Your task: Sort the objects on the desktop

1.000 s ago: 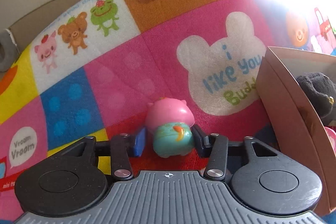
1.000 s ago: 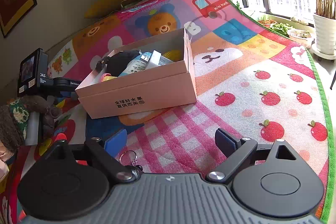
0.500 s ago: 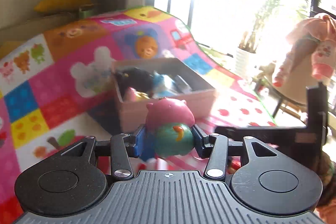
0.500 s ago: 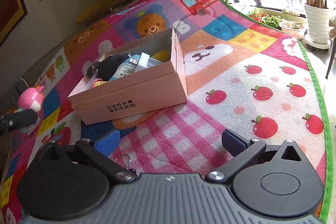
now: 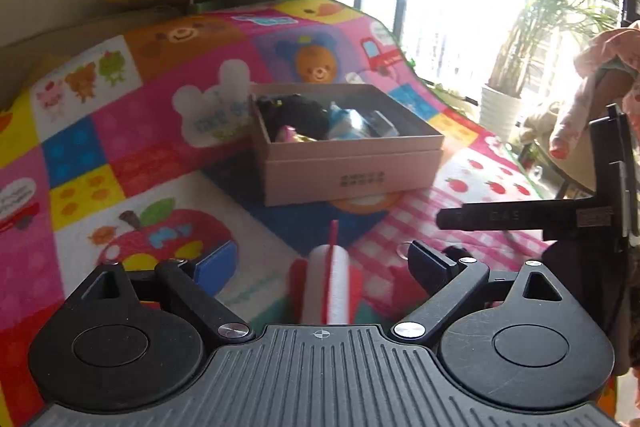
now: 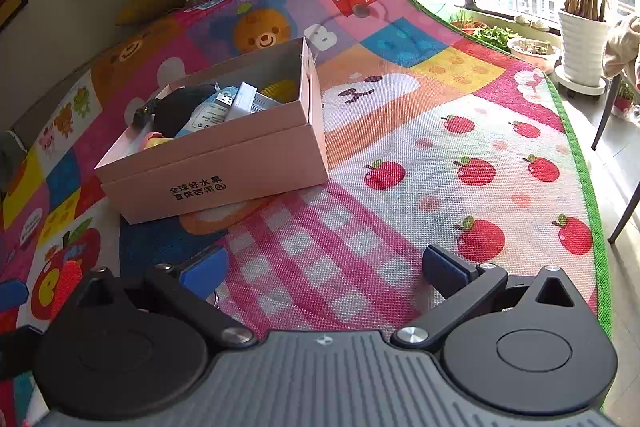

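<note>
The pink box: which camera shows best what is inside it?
The right wrist view: the pink box is sharp, with a black toy and a white stick clearly inside. In the left wrist view it is blurrier.

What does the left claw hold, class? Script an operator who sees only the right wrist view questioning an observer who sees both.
Operator: Is the left claw gripping anything?
Observer: No. The left claw is opening, its pads pressing on nothing.
Operator: What shows between them?
Observer: Only a red-and-white shape, too blurred to name.
Operator: Anything of my tool?
Observer: A black bar crosses the picture's right side.
</note>
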A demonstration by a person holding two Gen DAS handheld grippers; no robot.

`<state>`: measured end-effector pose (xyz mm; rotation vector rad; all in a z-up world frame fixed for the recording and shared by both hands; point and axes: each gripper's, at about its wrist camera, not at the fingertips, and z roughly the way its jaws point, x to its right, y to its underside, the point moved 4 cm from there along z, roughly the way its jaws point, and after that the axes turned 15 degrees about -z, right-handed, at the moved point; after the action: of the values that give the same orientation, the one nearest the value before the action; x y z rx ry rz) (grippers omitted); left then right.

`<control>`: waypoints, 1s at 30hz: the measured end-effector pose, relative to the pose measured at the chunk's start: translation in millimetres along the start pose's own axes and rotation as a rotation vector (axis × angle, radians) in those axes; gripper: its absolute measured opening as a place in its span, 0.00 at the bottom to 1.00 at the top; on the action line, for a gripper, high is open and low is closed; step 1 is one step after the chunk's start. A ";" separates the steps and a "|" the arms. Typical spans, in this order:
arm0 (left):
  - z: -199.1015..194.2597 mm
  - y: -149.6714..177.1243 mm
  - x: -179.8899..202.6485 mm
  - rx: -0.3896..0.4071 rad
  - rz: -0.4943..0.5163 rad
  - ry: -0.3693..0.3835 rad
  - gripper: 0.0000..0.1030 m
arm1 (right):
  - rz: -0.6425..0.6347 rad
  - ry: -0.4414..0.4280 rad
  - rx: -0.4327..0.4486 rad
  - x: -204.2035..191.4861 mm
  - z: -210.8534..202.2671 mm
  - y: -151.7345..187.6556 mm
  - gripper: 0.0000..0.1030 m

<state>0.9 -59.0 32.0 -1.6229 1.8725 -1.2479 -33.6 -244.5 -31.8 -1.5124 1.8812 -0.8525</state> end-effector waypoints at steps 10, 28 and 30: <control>30.9 19.6 -56.3 -0.072 -0.168 -0.110 0.99 | -0.227 -0.063 0.039 -17.2 -42.7 8.1 0.77; 35.0 25.1 -42.7 -0.059 -0.153 -0.114 1.00 | -0.384 -0.095 -0.035 -76.0 -50.0 23.0 0.52; 35.0 25.1 -42.7 -0.059 -0.152 -0.114 1.00 | -0.382 -0.090 -0.035 -75.3 -49.5 23.8 0.52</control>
<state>23.7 -34.0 -18.3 -1.8577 1.7604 -1.1413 -71.4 -160.9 -15.7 -1.9353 1.5742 -0.9014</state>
